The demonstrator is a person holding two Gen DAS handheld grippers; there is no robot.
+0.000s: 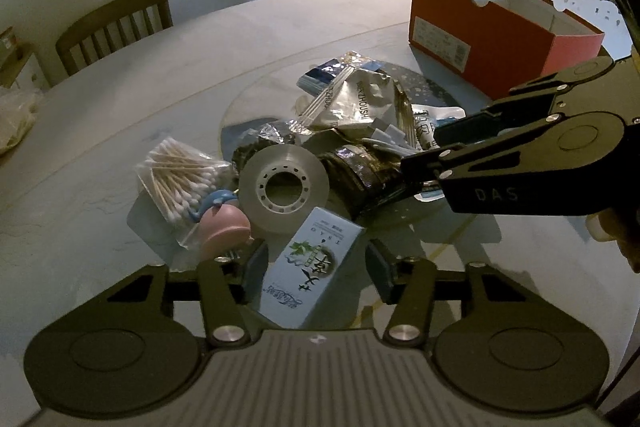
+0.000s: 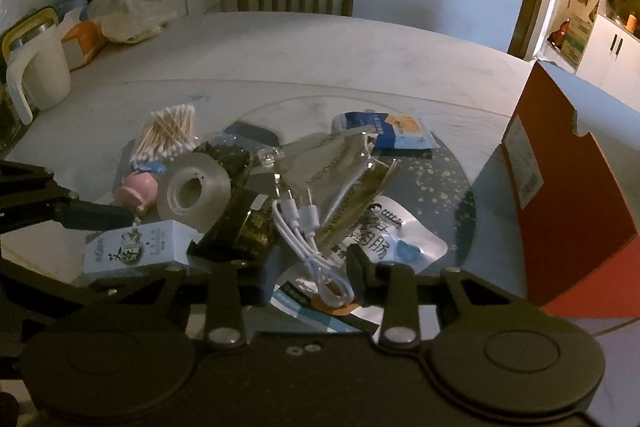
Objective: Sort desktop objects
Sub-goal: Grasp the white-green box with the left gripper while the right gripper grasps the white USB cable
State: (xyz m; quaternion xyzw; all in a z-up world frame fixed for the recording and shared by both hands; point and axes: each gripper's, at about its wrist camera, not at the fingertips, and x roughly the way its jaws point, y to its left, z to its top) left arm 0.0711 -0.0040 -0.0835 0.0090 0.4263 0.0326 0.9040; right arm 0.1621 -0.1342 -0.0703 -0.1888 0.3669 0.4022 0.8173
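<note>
The pale blue carton (image 1: 310, 269) with the leaf print lies at the near edge of the pile, between the spread fingers of the left gripper (image 1: 316, 267); the pads flank it without clamping, which reads as lining up a grasp on the easiest, outermost piece. Just behind it the roll of clear tape (image 1: 283, 183) leans on a pink pig figure (image 1: 224, 229) and a bag of cotton swabs (image 1: 182, 173), all heaped on the round glass turntable (image 1: 432, 87). The right gripper (image 2: 312, 273) hovers with jaws parted over a coiled white cable (image 2: 316, 247), holding nothing. The open red shoebox (image 1: 500, 35) stands beyond the heap on the table (image 1: 200, 47), likely the sorting bin.

The left wrist view shows the box's empty interior and the right gripper from the side. Only the right wrist view shows the cable, the white sausage pouch (image 2: 384, 231), a blue-orange packet (image 2: 384, 131) and the white jug (image 2: 38, 75) at the far edge
</note>
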